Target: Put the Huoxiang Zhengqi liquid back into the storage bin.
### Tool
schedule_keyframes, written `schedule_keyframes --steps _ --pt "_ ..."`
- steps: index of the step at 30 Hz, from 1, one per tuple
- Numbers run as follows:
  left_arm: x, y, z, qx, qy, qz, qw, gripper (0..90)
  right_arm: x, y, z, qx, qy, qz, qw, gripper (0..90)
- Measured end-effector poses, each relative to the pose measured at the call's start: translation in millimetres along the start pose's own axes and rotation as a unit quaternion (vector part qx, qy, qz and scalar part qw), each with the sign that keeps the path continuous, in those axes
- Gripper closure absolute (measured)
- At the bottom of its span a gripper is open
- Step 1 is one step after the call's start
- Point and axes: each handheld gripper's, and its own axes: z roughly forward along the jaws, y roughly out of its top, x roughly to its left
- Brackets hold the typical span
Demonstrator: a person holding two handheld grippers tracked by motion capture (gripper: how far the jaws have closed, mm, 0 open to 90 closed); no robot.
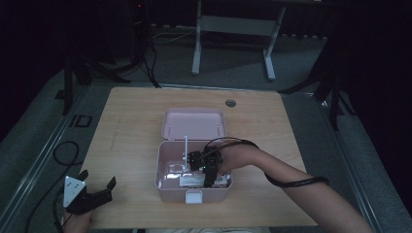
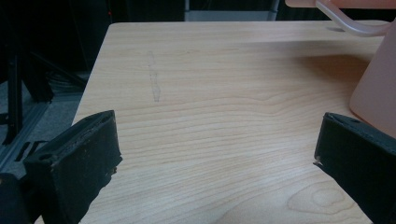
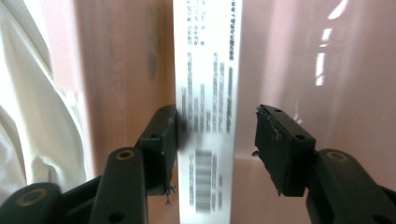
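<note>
While the right gripper (image 1: 210,180) reaches down into the open pink box (image 1: 167,187) at the middle of the worktop (image 1: 126,126), a long white printed packet (image 3: 208,93) lies on the box floor directly between its jaws. In the right gripper view the jaws stand partly apart: the left-hand jaw sits against the packet's edge, the other stands clear of it with a gap, so the packet is not pinched. A white crumpled bag (image 3: 32,107) lies beside it in the box. The box lid (image 1: 194,124) is tipped back. The left gripper (image 1: 94,191) rests at the worktop's near left corner, jaws wide apart and empty, well apart from the box.
</note>
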Motion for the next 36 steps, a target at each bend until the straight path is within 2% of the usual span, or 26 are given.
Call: schedule_keyframes --steps 3,10,13,17,19,21,26,28,33,36 --pt "0.3 0.1 0.1 0.000 0.000 0.001 1.0000 0.3 -0.6 -7.5 -12.3 -0.022 -0.018 0.010 0.9995 40.1" --pt "0.0 0.1 0.3 0.001 0.000 -0.002 1.0000 0.3 -3.9 -29.6 -41.8 -0.070 -0.036 0.031 0.9964 28.9" --pt "0.0 0.1 0.3 0.003 0.000 0.000 1.0000 0.3 -4.7 -40.6 -51.0 -0.090 -0.048 0.037 0.9941 22.3" --pt "0.1 0.1 0.2 0.002 0.000 -0.001 1.0000 0.3 -8.7 -59.2 -61.8 -0.123 -0.040 0.051 0.9903 13.9" --pt "0.1 0.1 0.2 0.002 0.000 -0.001 1.0000 0.3 -9.1 -70.1 -65.5 -0.129 -0.057 0.052 0.9887 13.5" --pt "0.0 0.1 0.2 0.003 0.001 -0.001 1.0000 0.3 -12.5 -81.3 -68.1 -0.138 -0.064 0.065 0.9862 12.2" --pt "-0.1 0.2 0.3 0.004 0.001 0.000 1.0000 0.3 -22.9 -110.3 -68.1 -0.172 -0.087 0.095 0.9767 12.2" --pt "0.0 0.3 0.4 0.005 0.001 0.000 1.0000 0.3 -26.2 -120.6 -65.5 -0.180 -0.088 0.103 0.9744 12.2" --pt "-0.2 0.3 0.5 0.005 0.001 0.000 1.0000 0.3 -34.3 -142.9 -53.5 -0.188 -0.103 0.127 0.9685 12.4" --pt "-0.2 0.3 0.6 0.005 0.001 0.001 1.0000 0.3 -41.1 -154.9 -41.0 -0.197 -0.111 0.145 0.9632 12.4"
